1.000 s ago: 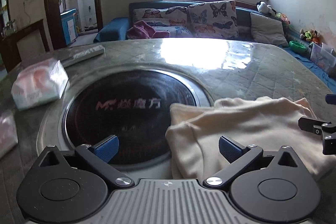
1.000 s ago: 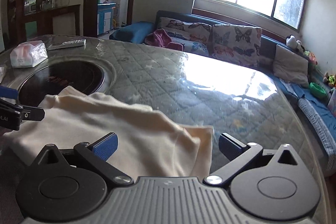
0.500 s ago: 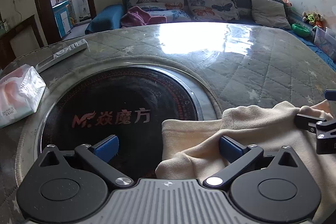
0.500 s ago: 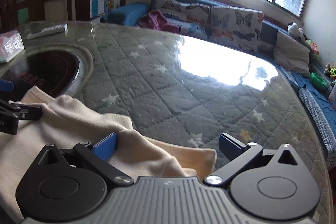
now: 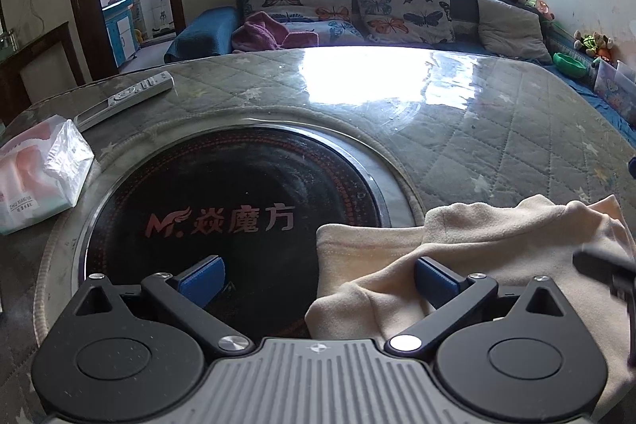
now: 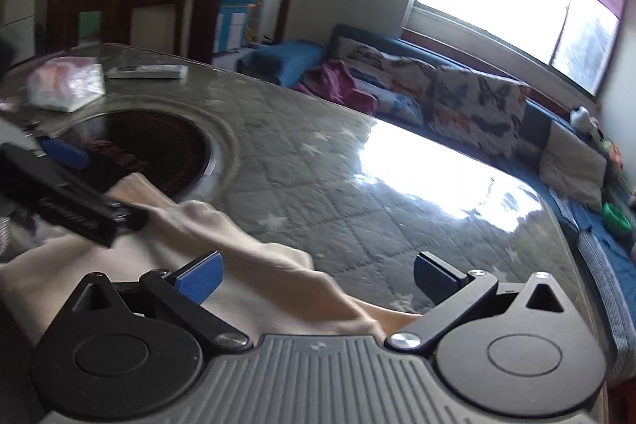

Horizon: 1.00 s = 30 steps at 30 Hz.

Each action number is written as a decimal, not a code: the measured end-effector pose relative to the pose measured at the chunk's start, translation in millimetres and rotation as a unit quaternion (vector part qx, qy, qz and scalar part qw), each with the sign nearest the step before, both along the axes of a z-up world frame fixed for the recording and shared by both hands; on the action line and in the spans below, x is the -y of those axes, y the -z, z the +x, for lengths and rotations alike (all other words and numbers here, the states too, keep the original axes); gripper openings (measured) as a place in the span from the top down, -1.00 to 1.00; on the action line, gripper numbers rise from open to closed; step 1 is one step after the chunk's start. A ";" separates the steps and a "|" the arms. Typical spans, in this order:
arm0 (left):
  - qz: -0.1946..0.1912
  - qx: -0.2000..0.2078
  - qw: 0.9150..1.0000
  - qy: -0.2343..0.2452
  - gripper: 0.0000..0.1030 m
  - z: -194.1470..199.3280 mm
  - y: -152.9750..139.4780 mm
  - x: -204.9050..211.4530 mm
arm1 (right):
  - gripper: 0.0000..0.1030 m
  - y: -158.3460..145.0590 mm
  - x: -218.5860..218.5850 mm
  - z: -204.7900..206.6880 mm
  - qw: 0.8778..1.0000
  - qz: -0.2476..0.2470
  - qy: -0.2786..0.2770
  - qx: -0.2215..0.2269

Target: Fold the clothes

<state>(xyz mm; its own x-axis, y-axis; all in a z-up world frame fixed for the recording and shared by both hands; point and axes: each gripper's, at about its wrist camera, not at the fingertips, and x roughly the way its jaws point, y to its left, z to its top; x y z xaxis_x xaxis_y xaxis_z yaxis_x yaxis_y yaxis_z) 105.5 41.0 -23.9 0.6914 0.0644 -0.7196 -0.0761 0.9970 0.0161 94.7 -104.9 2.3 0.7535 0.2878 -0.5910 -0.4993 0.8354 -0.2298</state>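
A cream garment (image 5: 497, 245) lies bunched on the table, its left edge over the rim of the round black cooktop (image 5: 238, 217). My left gripper (image 5: 318, 281) is open low over the garment's near left corner; the right blue pad (image 5: 435, 283) sits over the cloth and the left pad over the cooktop. In the right wrist view the garment (image 6: 258, 265) runs as a raised ridge between the fingers of my open right gripper (image 6: 318, 275). The left gripper (image 6: 71, 201) shows there, close at the left and touching the cloth. The right gripper (image 5: 604, 265) appears blurred at the left view's right edge.
A tissue pack (image 5: 39, 177) and a remote control (image 5: 127, 98) lie on the far left of the table. The quilted, glass-topped table (image 5: 497, 146) stretches right and back. A sofa with butterfly cushions (image 5: 401, 6) stands beyond the far edge.
The garment has gone from spread flat to bunched into a ridge. The two grippers have come closer together, and the right wrist view has tilted. Both stay open.
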 end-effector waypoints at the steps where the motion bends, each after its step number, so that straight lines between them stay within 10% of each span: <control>1: 0.000 0.001 1.000 -0.002 -1.00 -1.7 -0.6 -1.5 | -1.00 -0.4 -3.5 -5.7 1.000 -0.001 -0.010 0.002; 18: -0.022 0.015 0.998 -0.048 -1.00 -39.8 -7.3 -38.9 | -0.95 10.0 -79.9 -89.0 0.981 -0.052 -0.188 -0.002; 30: -0.116 0.032 0.991 -0.064 -0.81 -69.1 -15.9 -70.2 | -0.16 25.2 -110.6 -108.8 0.961 -0.105 -0.258 -0.003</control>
